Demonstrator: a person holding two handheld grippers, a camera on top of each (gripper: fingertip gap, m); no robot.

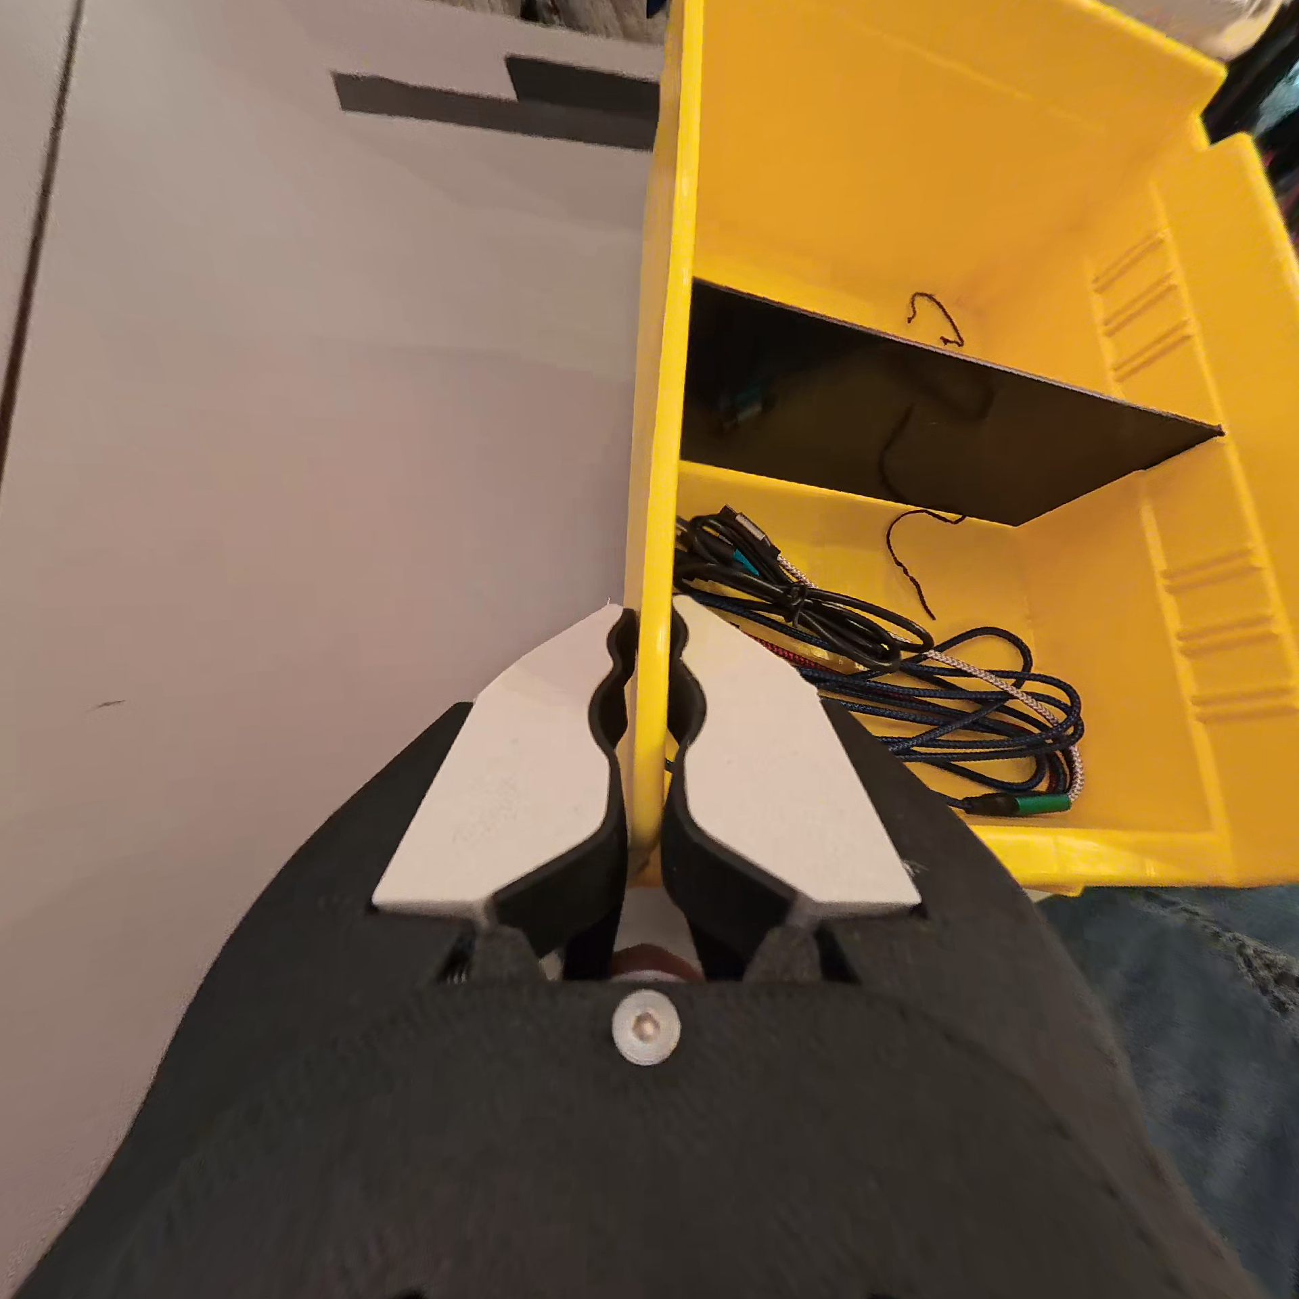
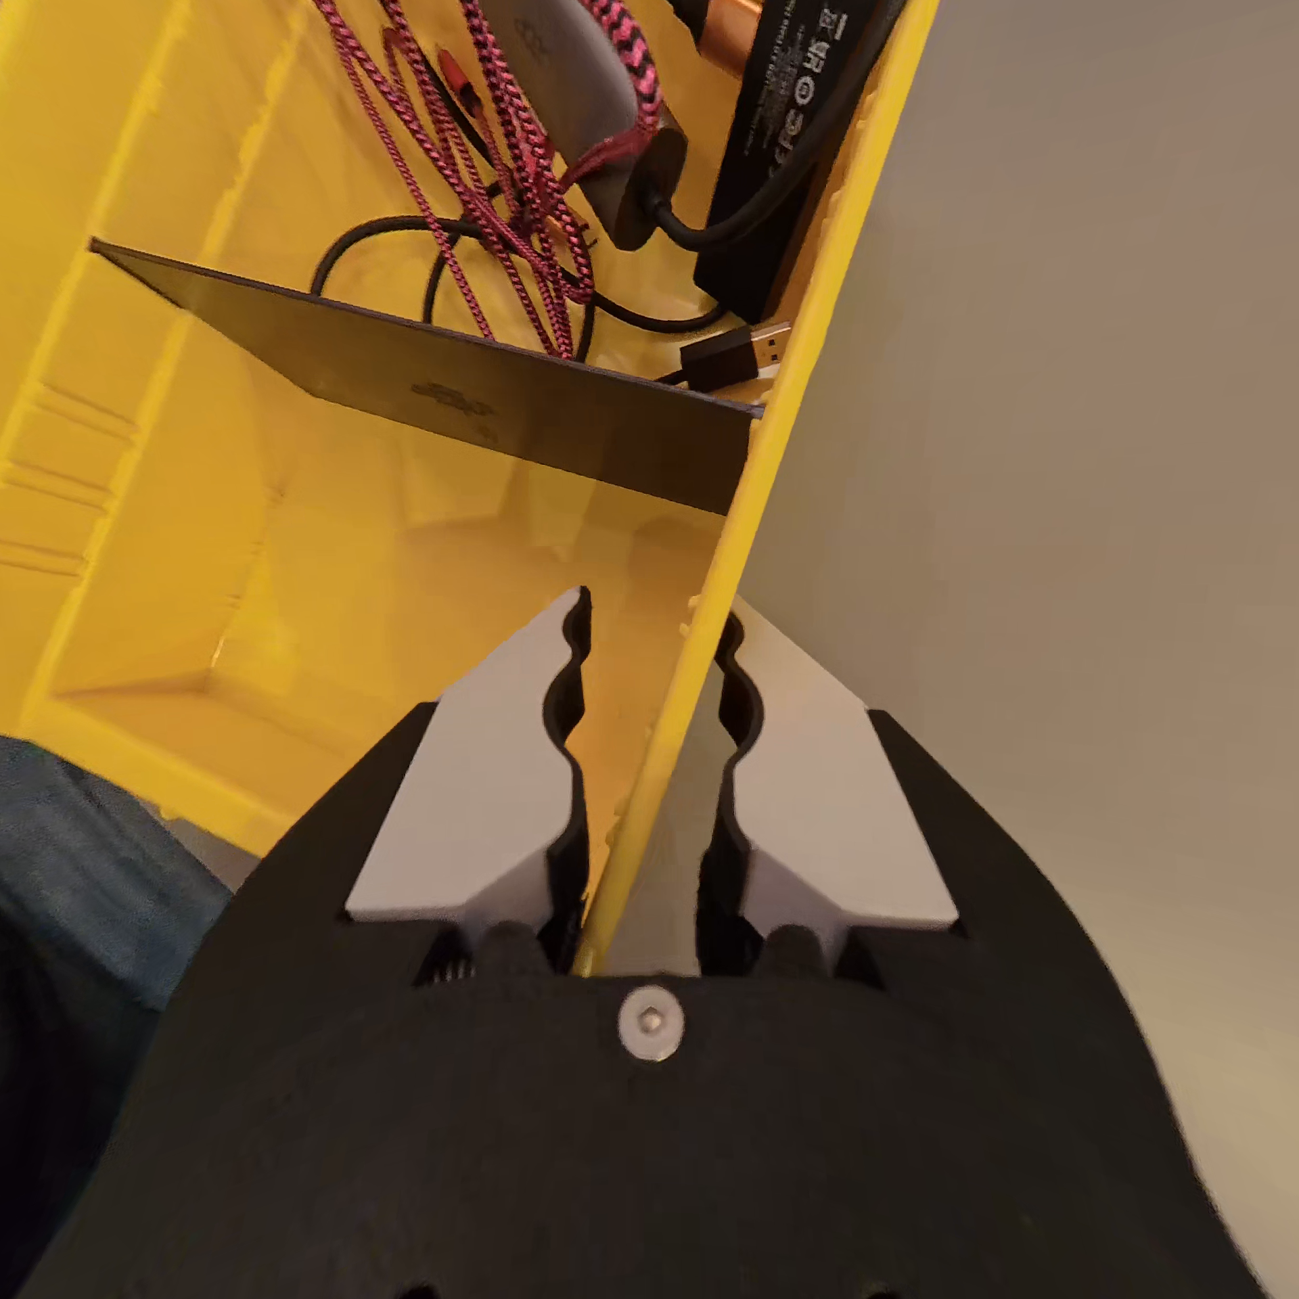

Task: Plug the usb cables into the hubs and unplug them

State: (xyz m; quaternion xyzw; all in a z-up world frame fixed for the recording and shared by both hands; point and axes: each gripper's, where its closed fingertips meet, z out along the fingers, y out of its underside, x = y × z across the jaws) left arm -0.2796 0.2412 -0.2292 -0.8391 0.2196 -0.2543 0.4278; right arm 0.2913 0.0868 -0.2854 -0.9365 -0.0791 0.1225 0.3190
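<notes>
Cables (image 1: 914, 675) in bin (image 1: 914, 176), ahead-right of left gripper (image 1: 650, 703) | left fingers clamped on bin wall | right gripper (image 2: 654, 710) fingers apart, straddling wall | hub (image 2: 780, 147) ahead beyond divider (image 2: 450, 393).

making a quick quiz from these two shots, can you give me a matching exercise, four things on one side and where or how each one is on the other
Things:
1. left tongs
2. right tongs
3. dark blue cable
4. pink cable

States:
A. coiled in the bin's near section
B. open, straddling the bin wall
C. tangled beyond the black divider
D. shut on the yellow bin wall

Pairs: 1-D, 2-B, 3-A, 4-C
</notes>
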